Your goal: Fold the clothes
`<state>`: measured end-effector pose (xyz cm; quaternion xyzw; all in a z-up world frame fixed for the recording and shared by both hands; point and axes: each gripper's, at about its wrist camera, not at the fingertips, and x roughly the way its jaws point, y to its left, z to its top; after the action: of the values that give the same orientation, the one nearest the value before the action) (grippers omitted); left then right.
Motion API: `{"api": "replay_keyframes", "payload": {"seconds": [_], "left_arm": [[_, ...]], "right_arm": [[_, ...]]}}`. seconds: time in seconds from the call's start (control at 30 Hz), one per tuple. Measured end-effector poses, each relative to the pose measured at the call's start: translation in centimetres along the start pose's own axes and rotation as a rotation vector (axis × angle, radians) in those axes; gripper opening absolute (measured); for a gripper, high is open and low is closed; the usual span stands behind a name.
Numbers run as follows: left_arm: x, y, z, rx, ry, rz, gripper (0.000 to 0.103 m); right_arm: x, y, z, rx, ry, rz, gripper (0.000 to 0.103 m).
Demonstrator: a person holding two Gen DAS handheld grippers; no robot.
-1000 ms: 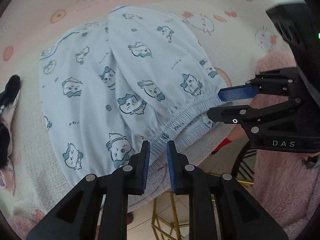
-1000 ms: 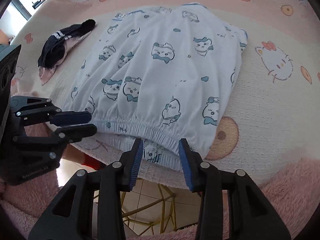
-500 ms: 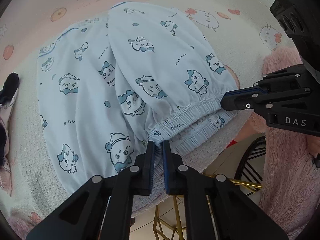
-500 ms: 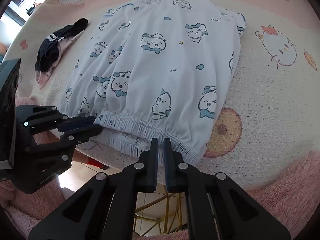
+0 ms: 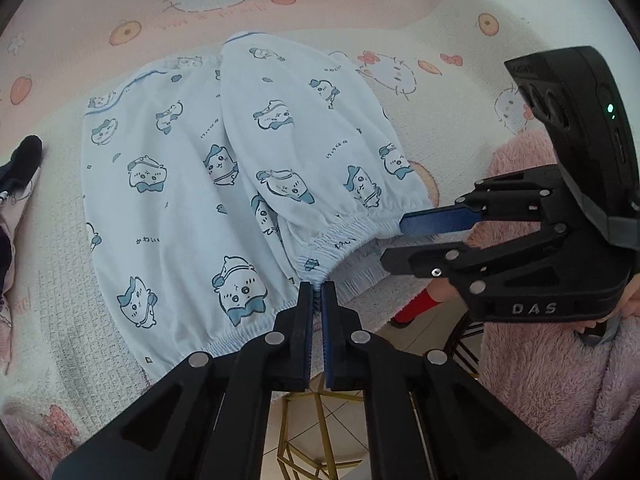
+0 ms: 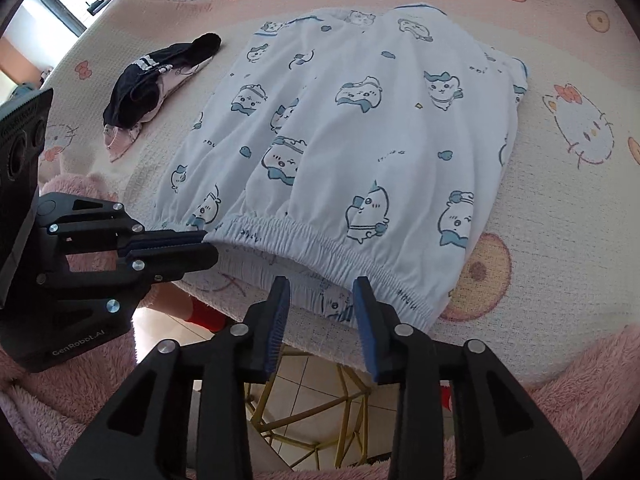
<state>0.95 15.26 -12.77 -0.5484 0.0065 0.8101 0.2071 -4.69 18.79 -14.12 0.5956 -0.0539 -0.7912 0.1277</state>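
Light blue pants (image 5: 240,160) printed with cartoon animals lie flat on the blanket, elastic waistband toward me. My left gripper (image 5: 317,292) is shut on the top layer of the waistband at its left end and holds it slightly raised. In the right wrist view the left gripper (image 6: 210,245) pinches that same edge of the pants (image 6: 360,140). My right gripper (image 6: 322,304) is opening. The lower waistband layer shows between its fingers, and the pads do not press on it. The left wrist view shows the right gripper (image 5: 392,240) with jaws apart at the waistband's right end.
A dark and pink garment (image 6: 160,76) lies to the left of the pants. The cat-print blanket (image 6: 580,128) covers the surface up to its near edge. Below the edge are a gold frame (image 6: 312,400), tiled floor and a red-socked foot (image 5: 416,304). Pink fluffy sleeves (image 5: 560,380) flank the grippers.
The left gripper closed on the waistband and lifted it a little. The right gripper went from open to shut half a second ago and now stands open again.
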Motion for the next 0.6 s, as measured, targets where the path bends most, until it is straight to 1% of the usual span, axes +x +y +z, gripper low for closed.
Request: {"api": "replay_keyframes", "payload": {"seconds": [0.03,0.07,0.1,0.13,0.17,0.23,0.33,0.47,0.5,0.53,0.57,0.6], "left_arm": [[-0.2,0.0,0.0,-0.003,-0.005,-0.002,0.004],[-0.4,0.7,-0.4,0.001,-0.006,0.000,0.004],[-0.6,1.2,-0.9,0.003,-0.006,0.007,0.004],[-0.1,0.8,-0.8,-0.001,-0.003,0.013,0.004],[0.3,0.6,-0.7,-0.008,0.005,0.013,0.004],[0.6,0.6,-0.8,-0.015,0.017,0.007,0.004],[0.0,0.4,-0.7,-0.005,0.001,-0.006,0.004],[-0.2,0.7,-0.8,-0.029,-0.011,-0.022,0.004],[-0.3,0.6,-0.9,-0.032,-0.014,-0.028,0.004],[-0.3,0.6,-0.9,-0.035,-0.018,-0.034,0.004],[-0.7,1.0,-0.9,-0.032,-0.025,-0.040,0.004],[-1.0,1.0,-0.9,-0.029,-0.038,-0.046,0.004]], "right_arm": [[0.7,0.5,0.2,-0.017,0.010,-0.015,0.035],[1.1,0.6,0.3,-0.025,0.019,-0.042,0.035],[1.6,0.6,0.4,-0.032,0.027,-0.069,0.032],[1.9,0.3,0.6,-0.020,0.027,-0.106,0.012],[2.2,-0.1,0.8,-0.001,0.027,-0.126,0.006],[1.8,-0.5,1.0,0.020,0.006,-0.127,0.003],[0.7,-1.3,0.5,0.055,-0.013,-0.101,0.001],[-0.5,-1.6,-0.3,0.077,-0.019,-0.039,0.000],[-0.7,-1.6,-0.5,0.079,-0.020,-0.022,0.001],[-0.8,-1.2,-0.4,0.065,-0.028,0.006,0.004],[-0.8,-0.8,-0.3,0.054,-0.033,0.044,0.004],[-0.6,-0.4,-0.2,0.040,-0.040,0.046,0.007]]}}
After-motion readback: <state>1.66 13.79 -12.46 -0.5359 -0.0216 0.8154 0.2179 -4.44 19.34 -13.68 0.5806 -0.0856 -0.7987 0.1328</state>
